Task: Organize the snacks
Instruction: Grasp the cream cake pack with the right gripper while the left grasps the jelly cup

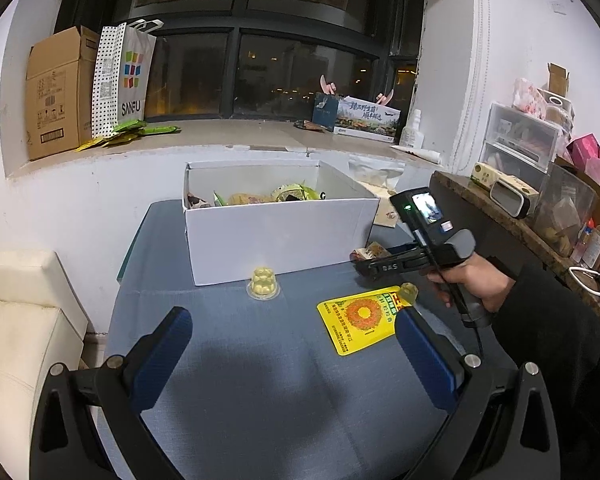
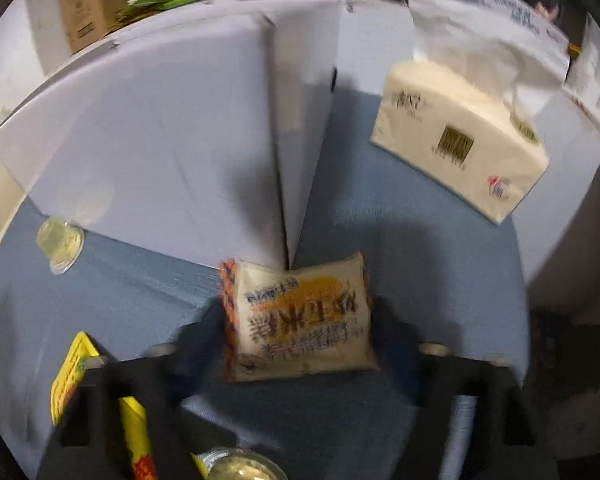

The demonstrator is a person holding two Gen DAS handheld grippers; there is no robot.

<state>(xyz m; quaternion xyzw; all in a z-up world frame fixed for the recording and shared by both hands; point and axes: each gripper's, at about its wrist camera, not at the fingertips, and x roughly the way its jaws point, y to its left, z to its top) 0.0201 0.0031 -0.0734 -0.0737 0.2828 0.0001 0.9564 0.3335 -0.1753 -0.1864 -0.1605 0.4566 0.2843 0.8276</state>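
blue table point(image 1: 228, 360), white box point(image 1: 276, 232), jelly cup point(image 1: 263, 282), yellow pkt point(image 1: 360, 320)

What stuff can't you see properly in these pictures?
- White box, left wrist view: its near wall hides most of the snacks inside.
- Snack packet, right wrist view: blur smears the print, and hides whether the right gripper pads press it.
- Jelly cup, right wrist view: cut off by the bottom edge.
- Yellow packet, left wrist view: the left gripper finger covers its corner.
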